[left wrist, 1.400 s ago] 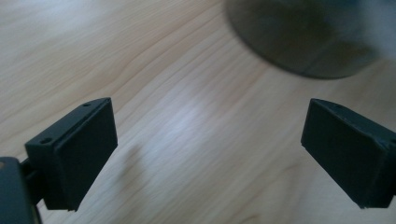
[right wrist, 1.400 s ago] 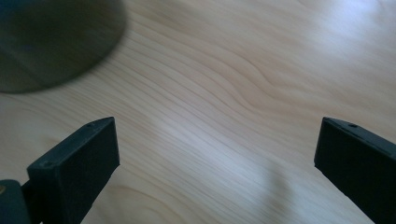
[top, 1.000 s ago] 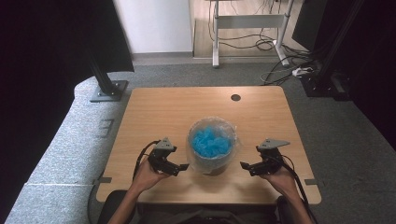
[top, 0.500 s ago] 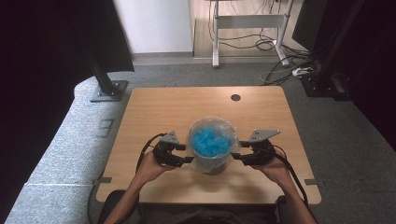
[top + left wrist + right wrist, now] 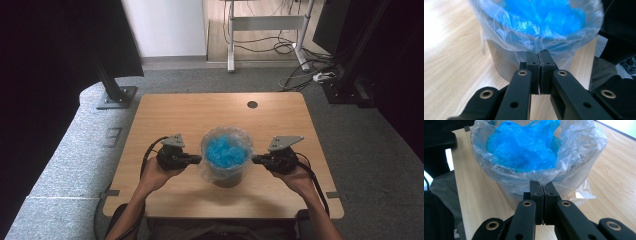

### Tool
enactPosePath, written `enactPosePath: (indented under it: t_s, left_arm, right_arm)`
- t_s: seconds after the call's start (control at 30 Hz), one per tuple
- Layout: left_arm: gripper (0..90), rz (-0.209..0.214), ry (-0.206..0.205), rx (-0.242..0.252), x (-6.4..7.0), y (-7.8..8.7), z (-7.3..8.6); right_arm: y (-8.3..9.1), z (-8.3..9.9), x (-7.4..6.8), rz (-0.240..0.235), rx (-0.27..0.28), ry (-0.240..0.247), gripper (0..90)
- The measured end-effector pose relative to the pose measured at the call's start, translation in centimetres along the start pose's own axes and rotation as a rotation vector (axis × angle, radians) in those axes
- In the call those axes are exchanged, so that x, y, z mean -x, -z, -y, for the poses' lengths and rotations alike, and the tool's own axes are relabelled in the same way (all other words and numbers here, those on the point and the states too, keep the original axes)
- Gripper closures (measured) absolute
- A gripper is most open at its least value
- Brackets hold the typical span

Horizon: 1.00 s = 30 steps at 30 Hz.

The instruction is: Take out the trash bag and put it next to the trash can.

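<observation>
Claws: left claw (image 5: 539, 53) closed on clear bag (image 5: 499, 32) | right claw (image 5: 543, 185) likewise

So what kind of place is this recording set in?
Probably an office or lab rather than a home: a plain wooden desk with a cable hole, grey carpet, and loose cables under another desk's metal legs behind.

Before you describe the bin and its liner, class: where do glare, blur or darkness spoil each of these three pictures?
High view: evenly lit table, dark at the left and right edges. Left gripper view: daylight washes out the wood at upper left, and the blue bag is soft and out of focus. Right gripper view: the clear liner is sharper, with a bright patch at upper right.
</observation>
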State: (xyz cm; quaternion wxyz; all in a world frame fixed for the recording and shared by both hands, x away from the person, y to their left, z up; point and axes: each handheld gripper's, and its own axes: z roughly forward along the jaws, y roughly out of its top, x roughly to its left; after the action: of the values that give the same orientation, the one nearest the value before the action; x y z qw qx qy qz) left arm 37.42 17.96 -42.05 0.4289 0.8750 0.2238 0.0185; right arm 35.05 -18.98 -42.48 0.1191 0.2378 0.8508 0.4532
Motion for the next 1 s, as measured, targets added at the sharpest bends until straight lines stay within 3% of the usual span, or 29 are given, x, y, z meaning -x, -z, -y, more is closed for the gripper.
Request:
enactPosePath:
  t_s: [0.13, 0.37, 0.53, 0.73, 1.0]
  left_arm:
    - [89.3, -0.001, -0.008, 0.0, 0.2, 0.6, -0.4]
    - [89.5, -0.002, -0.012, 0.029, -0.1, 1.4, -1.7]
    - [89.6, -0.009, -0.02, 0.057, -0.2, 1.7, -3.7]
    - [89.5, 0.016, -0.026, 0.08, -0.3, 0.9, -5.8]
    - [89.4, 0.037, -0.045, 0.067, 0.2, -1.0, -7.6]
  right_arm:
    - [0.5, -0.2, 0.0, -0.029, 0.026, -0.011, 88.3]
    - [1.2, -1.8, 0.1, -0.022, 0.068, -0.001, 88.3]
    - [0.9, -3.4, 0.1, -0.012, 0.073, 0.023, 88.2]
    - [-0.1, -5.1, 0.1, -0.017, 0.09, 0.038, 88.2]
    - [-2.0, -7.0, -0.4, -0.056, 0.112, 0.057, 87.9]
